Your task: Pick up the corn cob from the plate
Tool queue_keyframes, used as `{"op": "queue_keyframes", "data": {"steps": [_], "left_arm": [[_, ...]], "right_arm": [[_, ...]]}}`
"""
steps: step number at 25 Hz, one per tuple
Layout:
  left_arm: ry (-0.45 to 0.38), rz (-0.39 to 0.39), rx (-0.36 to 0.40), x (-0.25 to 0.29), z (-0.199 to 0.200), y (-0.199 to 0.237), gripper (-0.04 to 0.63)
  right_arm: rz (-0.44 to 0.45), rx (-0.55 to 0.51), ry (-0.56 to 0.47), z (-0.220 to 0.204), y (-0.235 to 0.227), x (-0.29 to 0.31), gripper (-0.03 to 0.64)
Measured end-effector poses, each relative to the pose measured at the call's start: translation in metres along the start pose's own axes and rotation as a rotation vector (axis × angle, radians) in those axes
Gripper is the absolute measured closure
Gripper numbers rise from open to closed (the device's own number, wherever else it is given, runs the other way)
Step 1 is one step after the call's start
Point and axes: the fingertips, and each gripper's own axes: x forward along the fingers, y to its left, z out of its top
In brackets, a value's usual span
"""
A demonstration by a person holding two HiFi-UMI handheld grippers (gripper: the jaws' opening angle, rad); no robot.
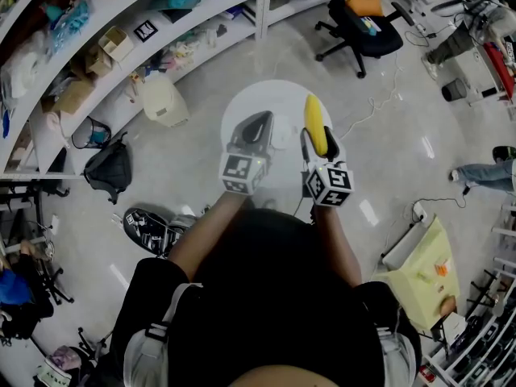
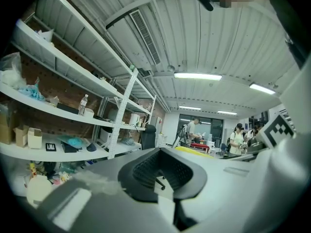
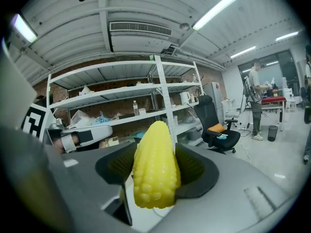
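Note:
My right gripper [image 1: 317, 145] is shut on a yellow corn cob [image 1: 314, 123], held above a round white table [image 1: 266, 99]. In the right gripper view the corn cob [image 3: 154, 169] stands upright between the two black pads [image 3: 197, 171] of my right gripper [image 3: 155, 178], its tip pointing away from the camera. My left gripper [image 1: 256, 127] hovers just left of it over the same table. Nothing is between the black pads [image 2: 141, 171] of my left gripper [image 2: 163, 174], and I see floor through the gap. I cannot make out the plate clearly.
White shelving [image 1: 121, 47] full of clutter curves along the left. A black office chair [image 1: 363, 18] stands beyond the table. A cream bin [image 1: 164, 99] and a dark bag [image 1: 109, 168] sit on the floor at the left, and a yellow bag [image 1: 419, 272] at the right. People [image 2: 238, 137] stand far off.

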Motion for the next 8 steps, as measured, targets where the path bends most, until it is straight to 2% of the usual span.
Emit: {"op": "queue_keyframes", "data": {"steps": [8], "left_arm": [[0.007,-0.001,-0.003,0.0009,-0.0012,0.0039,0.595]], "right_arm": [[0.006,-0.003,-0.006,0.0015,0.0044,0.0022,0.360]]}}
